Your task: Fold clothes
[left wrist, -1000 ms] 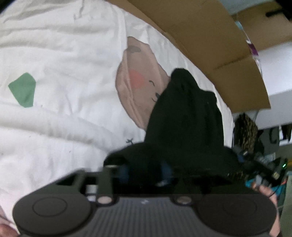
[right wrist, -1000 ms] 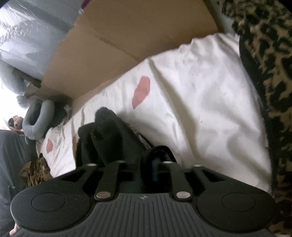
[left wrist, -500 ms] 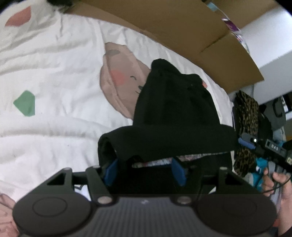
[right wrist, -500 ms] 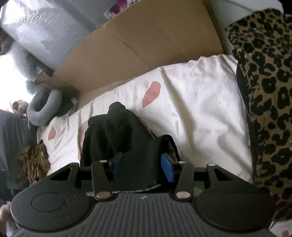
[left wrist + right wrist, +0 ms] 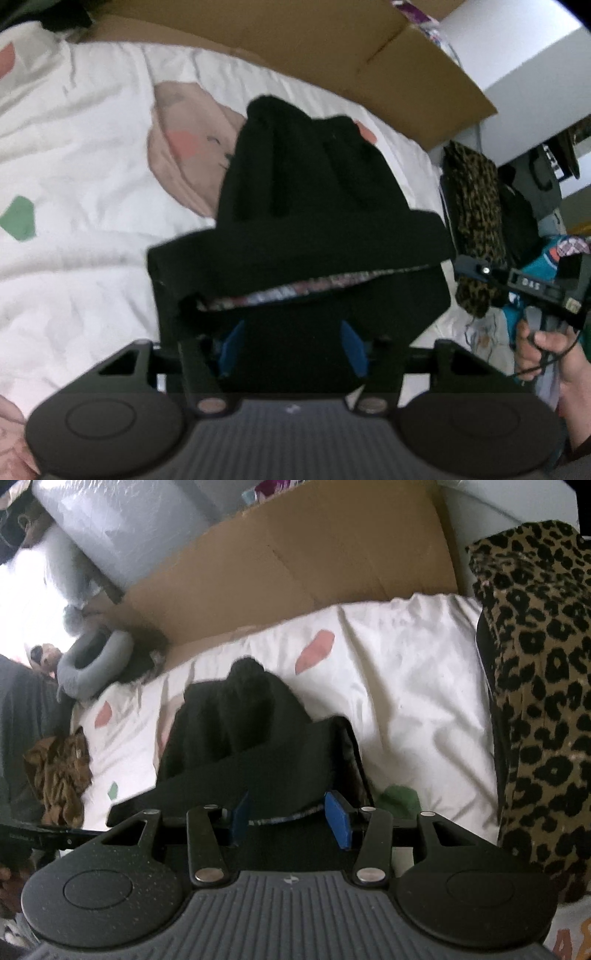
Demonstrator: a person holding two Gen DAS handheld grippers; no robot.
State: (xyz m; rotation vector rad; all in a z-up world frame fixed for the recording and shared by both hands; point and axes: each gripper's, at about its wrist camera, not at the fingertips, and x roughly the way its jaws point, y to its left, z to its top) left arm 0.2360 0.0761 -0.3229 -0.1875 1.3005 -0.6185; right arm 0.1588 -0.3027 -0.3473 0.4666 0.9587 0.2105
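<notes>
A black garment (image 5: 306,206) with a patterned lining lies bunched on a white bed sheet (image 5: 74,140); it also shows in the right wrist view (image 5: 236,734). My left gripper (image 5: 291,343) stands open, its blue pads wide apart with the garment's near edge lying between them. My right gripper (image 5: 291,819) is open too, blue pads apart, the garment's hem draped between them. The right gripper also shows in the left wrist view (image 5: 476,267) at the garment's right side.
A brown cardboard sheet (image 5: 295,561) stands behind the bed. A leopard-print cloth (image 5: 535,686) hangs at the right. A grey neck pillow (image 5: 92,661) and a crumpled brown cloth (image 5: 59,771) lie at the left. The sheet has printed shapes (image 5: 184,147).
Both grippers went from shut on the black garment to open, their pads spreading apart. The garment has settled onto the sheet, and both cameras have drawn back a little.
</notes>
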